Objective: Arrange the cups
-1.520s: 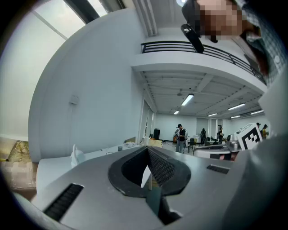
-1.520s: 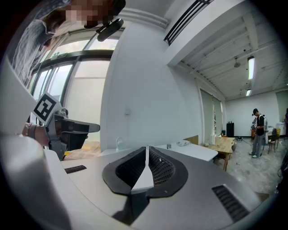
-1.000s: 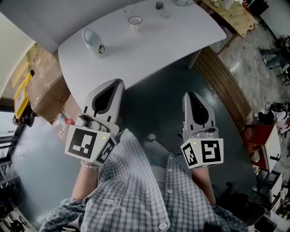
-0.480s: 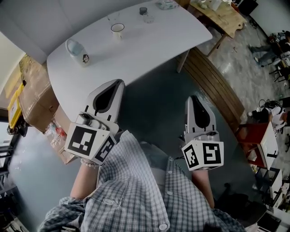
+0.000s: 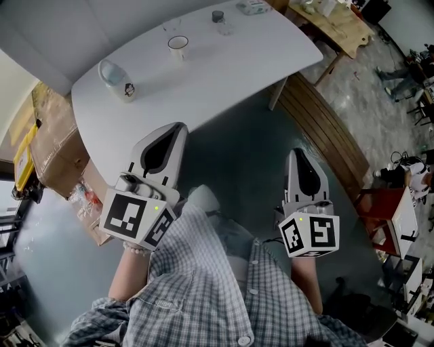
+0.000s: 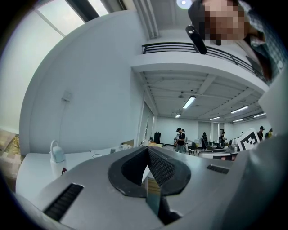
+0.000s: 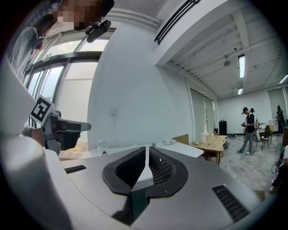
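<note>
1. You stood short of the white table with both tools over the dark floor and no cup within reach. The left gripper had its jaws pressed together on nothing, and the right gripper was likewise closed and empty.
2. The cups waited well ahead of you. A white mug with a small dark print sat near the table's left edge. A white cup with a dark rim stood further in, and a small dark cup and a clear glass kept to the far edge.
3. The step in hand looked like the approach. You would have done well to step closer, spread the jaws before reaching the table's near edge, and start with the mug, since it lay nearest the left gripper. Coming in level at its wall seemed safer than dropping on its rim.
4. The frame cut off the table's far edge, and a pale object at the far right corner could not be identified. Whether the mug stood upright or leaned was hard to judge through the wide lens.
</note>
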`<state>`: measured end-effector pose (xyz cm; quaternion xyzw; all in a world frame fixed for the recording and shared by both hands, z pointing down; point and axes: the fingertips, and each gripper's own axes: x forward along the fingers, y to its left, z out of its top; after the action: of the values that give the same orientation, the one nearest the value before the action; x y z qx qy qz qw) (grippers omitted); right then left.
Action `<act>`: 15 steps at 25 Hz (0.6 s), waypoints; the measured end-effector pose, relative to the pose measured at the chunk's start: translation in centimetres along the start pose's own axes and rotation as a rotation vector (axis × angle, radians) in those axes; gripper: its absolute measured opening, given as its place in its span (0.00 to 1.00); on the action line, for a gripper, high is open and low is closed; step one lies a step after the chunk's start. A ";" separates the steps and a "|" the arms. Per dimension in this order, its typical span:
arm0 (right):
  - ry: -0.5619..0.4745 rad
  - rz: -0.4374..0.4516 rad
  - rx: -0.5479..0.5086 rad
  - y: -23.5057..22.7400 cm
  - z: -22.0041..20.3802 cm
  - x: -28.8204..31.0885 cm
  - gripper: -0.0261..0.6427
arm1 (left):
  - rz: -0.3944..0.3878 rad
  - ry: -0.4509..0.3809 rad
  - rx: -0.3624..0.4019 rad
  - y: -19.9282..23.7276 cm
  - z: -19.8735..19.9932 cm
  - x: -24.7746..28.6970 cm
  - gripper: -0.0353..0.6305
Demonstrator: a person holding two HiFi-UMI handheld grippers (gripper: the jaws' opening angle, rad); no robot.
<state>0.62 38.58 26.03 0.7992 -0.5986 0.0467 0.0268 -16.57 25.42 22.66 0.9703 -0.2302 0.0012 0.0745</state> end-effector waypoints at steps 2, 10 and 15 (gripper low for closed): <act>0.010 0.004 -0.004 -0.1 -0.3 0.7 0.09 | 0.009 0.011 -0.006 0.7 -0.4 0.5 0.07; 0.051 0.014 -0.052 -1.0 -0.8 5.5 0.09 | 0.005 0.035 -0.027 3.6 -0.9 5.5 0.07; 0.061 0.009 -0.086 -1.8 0.2 9.5 0.09 | -0.027 0.040 -0.034 5.4 -0.1 10.3 0.07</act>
<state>5.02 30.03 26.88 0.7929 -0.6025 0.0456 0.0790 -9.80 16.02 23.90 0.9717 -0.2156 0.0158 0.0955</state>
